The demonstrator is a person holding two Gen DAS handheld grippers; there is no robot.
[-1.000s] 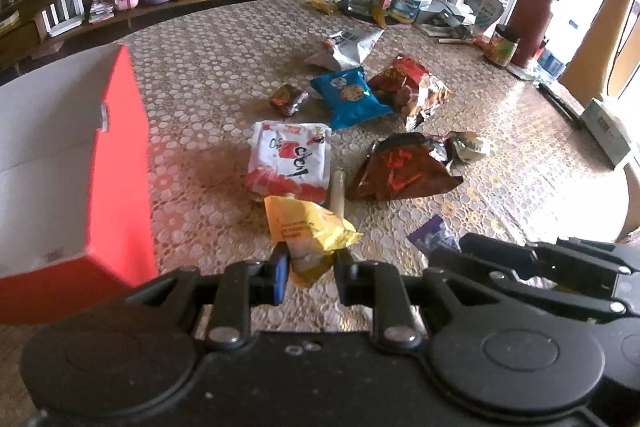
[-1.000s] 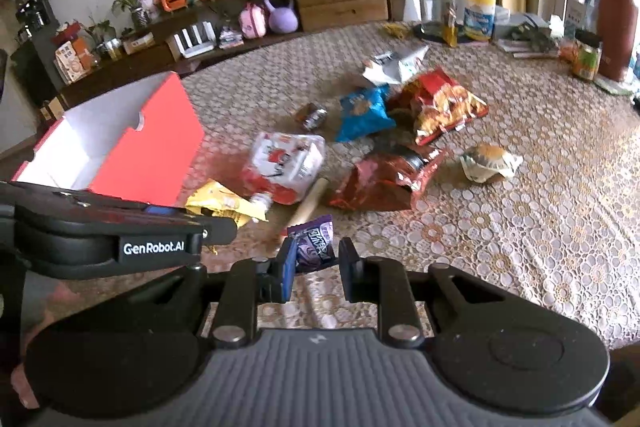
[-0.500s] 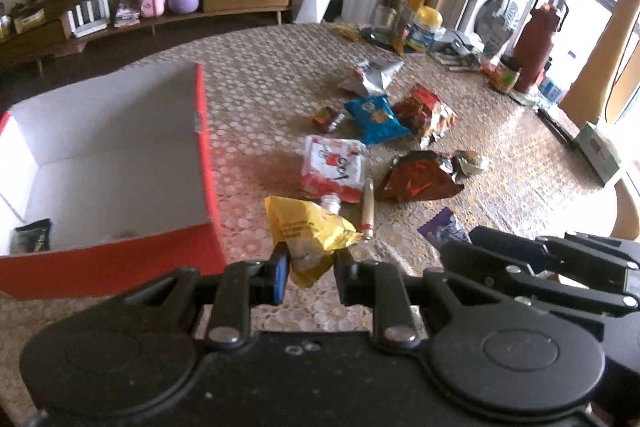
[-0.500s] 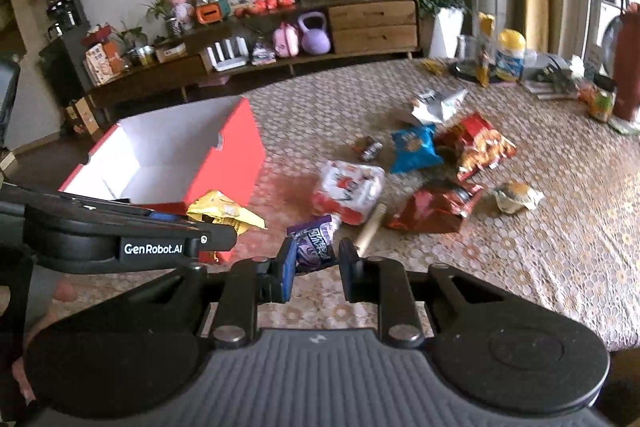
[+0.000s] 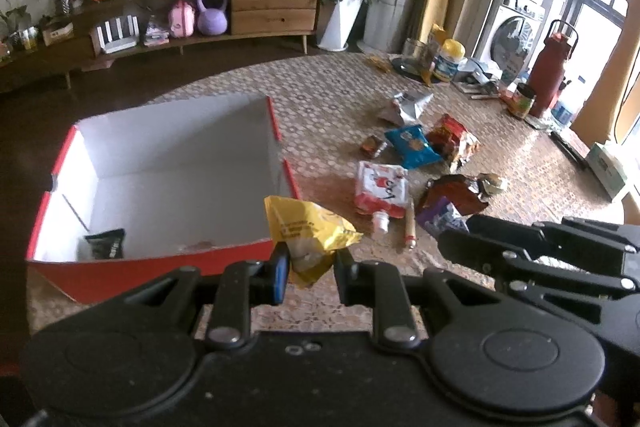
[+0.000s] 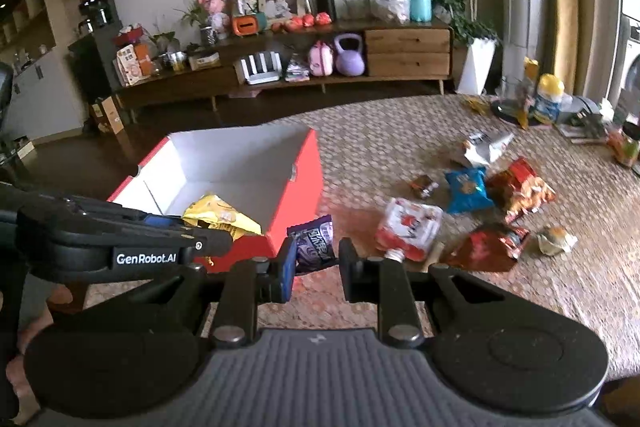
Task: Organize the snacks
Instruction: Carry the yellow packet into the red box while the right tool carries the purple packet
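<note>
- Left wrist view: the left claw [image 5: 308,265] is clamped on a yellow snack bag [image 5: 306,227] at the red box's [image 5: 160,259] near right corner; one dark packet [image 5: 105,243] lies inside the box.
- The right claw [image 6: 316,259] pinches a purple packet [image 6: 314,243] just right of the box; "GenRobot.AI" is printed on the left claw's side.
- Right of the box, seven loose snacks lie on the lace-patterned table [image 6: 560,307]; behind the box stands a wooden sideboard [image 6: 408,53].

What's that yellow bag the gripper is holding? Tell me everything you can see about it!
The yellow bag is a small, crinkly snack packet that looks like shiny plastic, with small dark print and a see-through lower part showing pale contents. The left gripper is shut on its bottom end, so it sticks up, crumpled and tilted. It hangs in the air at the near right corner of the red box, touching only the gripper.
</note>
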